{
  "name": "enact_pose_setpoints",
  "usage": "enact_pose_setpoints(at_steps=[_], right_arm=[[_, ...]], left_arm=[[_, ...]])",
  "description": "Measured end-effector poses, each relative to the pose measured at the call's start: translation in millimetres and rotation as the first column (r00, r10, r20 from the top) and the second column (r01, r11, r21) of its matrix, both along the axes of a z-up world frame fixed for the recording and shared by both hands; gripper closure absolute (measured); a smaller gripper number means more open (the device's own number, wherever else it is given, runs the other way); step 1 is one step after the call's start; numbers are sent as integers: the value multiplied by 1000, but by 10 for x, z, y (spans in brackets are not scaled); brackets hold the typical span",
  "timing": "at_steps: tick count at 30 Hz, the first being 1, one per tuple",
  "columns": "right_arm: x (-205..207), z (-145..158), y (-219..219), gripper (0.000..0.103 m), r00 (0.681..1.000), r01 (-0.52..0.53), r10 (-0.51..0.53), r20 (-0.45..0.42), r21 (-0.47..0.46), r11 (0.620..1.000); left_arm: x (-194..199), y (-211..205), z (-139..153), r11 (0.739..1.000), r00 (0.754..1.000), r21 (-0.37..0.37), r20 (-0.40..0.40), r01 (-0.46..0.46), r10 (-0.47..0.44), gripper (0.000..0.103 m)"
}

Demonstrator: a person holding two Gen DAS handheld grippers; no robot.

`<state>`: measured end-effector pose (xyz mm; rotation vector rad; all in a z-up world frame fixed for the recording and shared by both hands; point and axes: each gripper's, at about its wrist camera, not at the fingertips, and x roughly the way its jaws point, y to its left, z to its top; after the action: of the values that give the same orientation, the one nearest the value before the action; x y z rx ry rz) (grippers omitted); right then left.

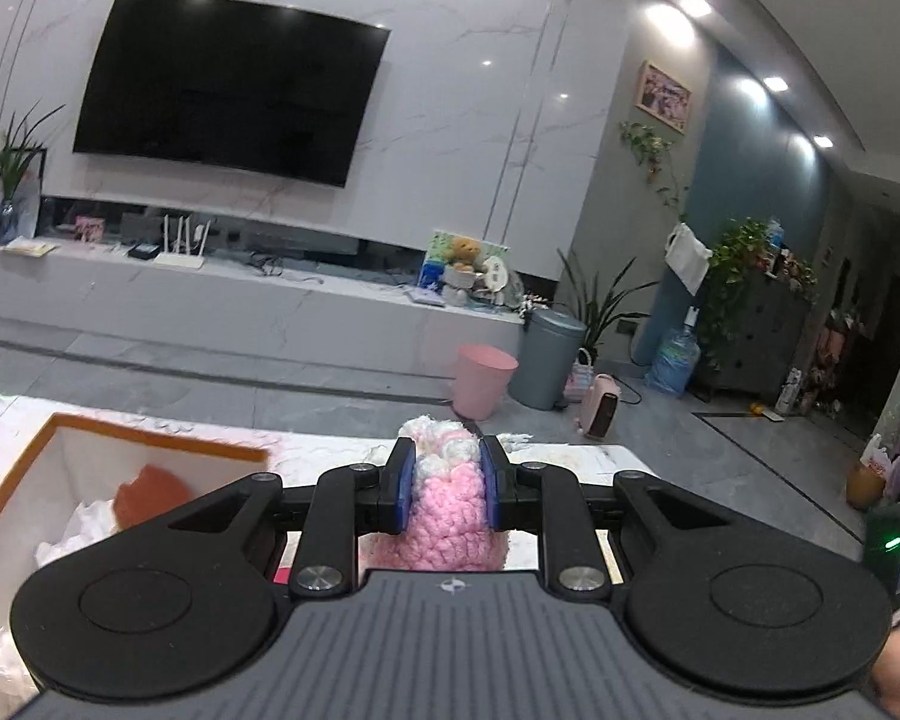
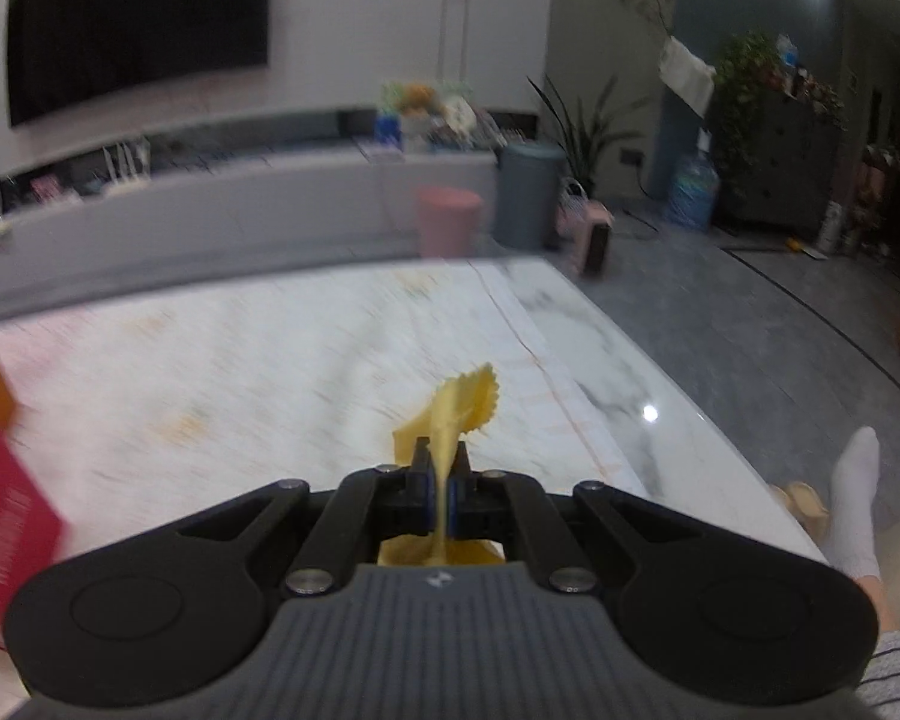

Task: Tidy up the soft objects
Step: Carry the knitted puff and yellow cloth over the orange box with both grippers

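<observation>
Below, orange-rimmed box [image 1: 60,426], orange plush [image 1: 150,495], white stuffing [image 1: 84,531] inside

- Left wrist view looks along its fingers, nearly level, low over the marble table [image 1: 570,456], television [image 1: 228,90] at eleven o'clock.
- Right wrist view tilts steeper; both share the pink bin [image 2: 447,222].

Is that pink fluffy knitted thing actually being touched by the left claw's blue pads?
Touching. The left wrist view shows the left gripper with both blue fingers pressed against the sides of the pink and white knitted piece, squeezing it between them.
</observation>
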<state>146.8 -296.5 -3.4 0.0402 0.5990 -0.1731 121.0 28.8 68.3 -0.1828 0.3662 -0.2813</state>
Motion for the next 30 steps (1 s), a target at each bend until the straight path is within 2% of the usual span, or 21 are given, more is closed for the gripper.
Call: enact_pose_setpoints(at_steps=[3,6,7,9,13,18,22,25,28,30], right_arm=[[-33,259,377,102,996,-76,77,33,-10,997],[-10,534,850,102,980,-183,185,69,-37,982],[0,623,1013,102,972,-215,218,84,-40,976],[45,799,1357,102,950,-291,293,107,-38,956],[162,1043,2003,102,897,-426,423,131,-7,905],[359,1211,2774,102,829,-537,545,122,-94,838],[523,1255,3229,102,791,-586,600,122,-130,800],[613,1189,3498,102,781,-600,615,110,-138,788],[726,1079,3693,102,766,-633,640,61,-108,767],[829,1018,3774,102,770,-633,638,25,-95,768]], left_arm=[[-9,185,23,998,998,-9,5,-61,61,78],[-17,507,55,988,993,-115,-55,-106,100,78],[-43,606,74,984,992,-129,-46,-125,120,78],[-90,776,106,978,987,-128,-19,-163,161,78],[-82,1054,89,972,980,-129,-29,-198,196,78],[33,1327,-80,955,963,-123,-69,-269,262,78],[170,1621,-367,932,947,-190,-154,-310,283,78],[317,1721,-572,930,926,-127,-208,-344,315,78],[487,1709,-719,953,926,-9,-237,-304,294,78],[562,1740,-787,956,921,5,-265,-295,285,78]])
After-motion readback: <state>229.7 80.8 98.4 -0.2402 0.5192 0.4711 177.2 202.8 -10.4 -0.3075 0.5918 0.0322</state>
